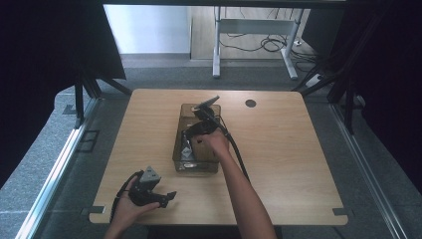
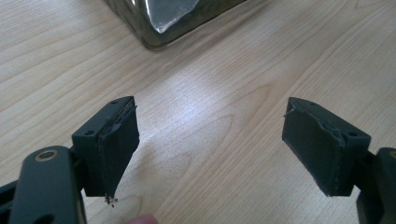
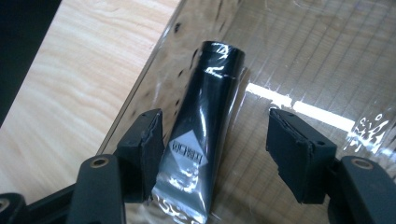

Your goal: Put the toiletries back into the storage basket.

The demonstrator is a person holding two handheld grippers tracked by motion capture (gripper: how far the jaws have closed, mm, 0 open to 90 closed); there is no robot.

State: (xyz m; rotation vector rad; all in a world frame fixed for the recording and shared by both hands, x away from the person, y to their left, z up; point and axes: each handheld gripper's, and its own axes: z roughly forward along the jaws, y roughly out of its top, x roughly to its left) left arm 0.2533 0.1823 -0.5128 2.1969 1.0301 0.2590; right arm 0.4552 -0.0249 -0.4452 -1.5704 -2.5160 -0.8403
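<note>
A smoky clear plastic bin [image 1: 177, 158] stands at the middle of the wooden table [image 1: 278, 149]. A black tube [image 3: 210, 93] with a white diamond label lies flat on the bin's floor beside its wall [image 3: 154, 79]; in the high view the tube [image 1: 187, 149] lies in the bin's near half. My right gripper [image 1: 191, 137] hangs over the bin. Its jaws [image 3: 215, 144] stand open around the tube's crimped end, the left pad close beside it, the right pad well apart. My left gripper [image 1: 167, 199] rests near the front left edge, open [image 2: 210, 149] over bare wood.
A corner of the bin [image 2: 159, 23] lies ahead of the left gripper. A round cable hole [image 1: 250, 103] sits at the table's back right. A white desk frame [image 1: 217, 50] and cables lie on the floor behind. Dark curtains flank both sides.
</note>
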